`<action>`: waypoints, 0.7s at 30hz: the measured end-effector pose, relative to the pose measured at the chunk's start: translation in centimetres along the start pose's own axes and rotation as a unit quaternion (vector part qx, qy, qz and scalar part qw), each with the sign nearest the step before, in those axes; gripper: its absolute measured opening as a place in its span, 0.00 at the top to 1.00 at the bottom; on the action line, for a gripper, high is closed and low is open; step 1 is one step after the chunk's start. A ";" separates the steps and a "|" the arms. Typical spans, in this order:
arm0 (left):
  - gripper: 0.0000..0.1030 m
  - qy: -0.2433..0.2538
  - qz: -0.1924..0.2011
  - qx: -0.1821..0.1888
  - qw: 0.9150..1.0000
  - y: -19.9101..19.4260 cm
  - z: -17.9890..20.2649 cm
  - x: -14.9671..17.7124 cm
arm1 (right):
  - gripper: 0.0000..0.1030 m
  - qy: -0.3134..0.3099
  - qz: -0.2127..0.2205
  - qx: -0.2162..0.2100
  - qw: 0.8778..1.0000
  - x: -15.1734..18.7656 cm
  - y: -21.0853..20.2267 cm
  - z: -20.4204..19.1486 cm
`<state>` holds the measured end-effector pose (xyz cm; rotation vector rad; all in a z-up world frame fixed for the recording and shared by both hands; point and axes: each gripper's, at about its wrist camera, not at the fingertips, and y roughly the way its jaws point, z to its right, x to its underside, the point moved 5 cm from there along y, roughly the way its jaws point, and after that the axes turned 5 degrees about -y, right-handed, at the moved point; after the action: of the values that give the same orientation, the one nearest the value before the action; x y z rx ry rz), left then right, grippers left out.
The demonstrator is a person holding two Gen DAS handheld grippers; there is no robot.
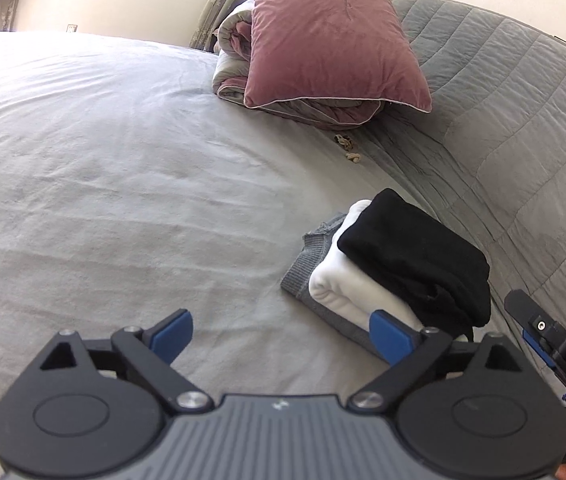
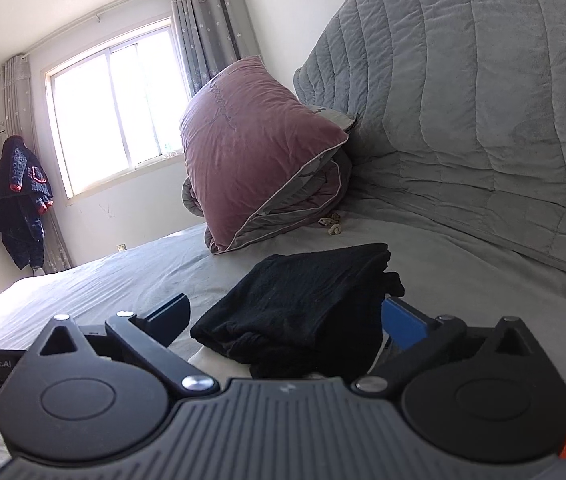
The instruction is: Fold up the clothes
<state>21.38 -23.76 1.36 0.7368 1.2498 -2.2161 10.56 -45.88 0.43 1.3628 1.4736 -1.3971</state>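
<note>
Black cloth on top, white under it, grey knit at the bottom: three folded pieces in one small stack (image 1: 383, 264) on the grey bed sheet (image 1: 103, 180), near the quilted cover (image 1: 503, 120) at the side. Judged as nearly finished: all visible clothes folded and piled, no loose piece left on the bed in view. Perhaps only to straighten the pile.

Top black piece (image 2: 303, 304) a little rumpled at one end, edges not fully even. White layer thick and rolled at its fold.

Left gripper (image 1: 283, 338) spread wide, nothing between the pads. Right gripper (image 2: 287, 320) also spread wide, just above the stack, not pinching it.

Pink pillow (image 1: 331, 36) well apart, on a folded quilt.
</note>
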 end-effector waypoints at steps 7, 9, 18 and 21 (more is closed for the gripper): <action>0.01 0.030 -0.034 -0.049 0.998 -2.6 0.6 0.7 | 0.00 0.004 -0.064 0.045 0.997 0.0 -2.0 -0.9; 0.01 0.038 -0.052 -0.060 0.996 -3.1 0.6 1.1 | 0.00 0.018 -0.080 0.056 0.995 0.0 -2.6 -0.7; 0.00 0.069 -0.073 -0.093 0.991 -6.9 0.0 3.8 | 0.00 0.053 -0.116 0.089 0.988 1.0 -6.4 -1.2; 0.00 0.077 -0.063 -0.103 0.990 -8.2 -0.3 4.4 | 0.00 0.050 -0.119 0.090 0.988 1.2 -7.6 -2.0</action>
<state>12.90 -20.36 3.31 0.7785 1.6137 -2.1176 3.37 -42.74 1.60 1.4197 1.6529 -1.6680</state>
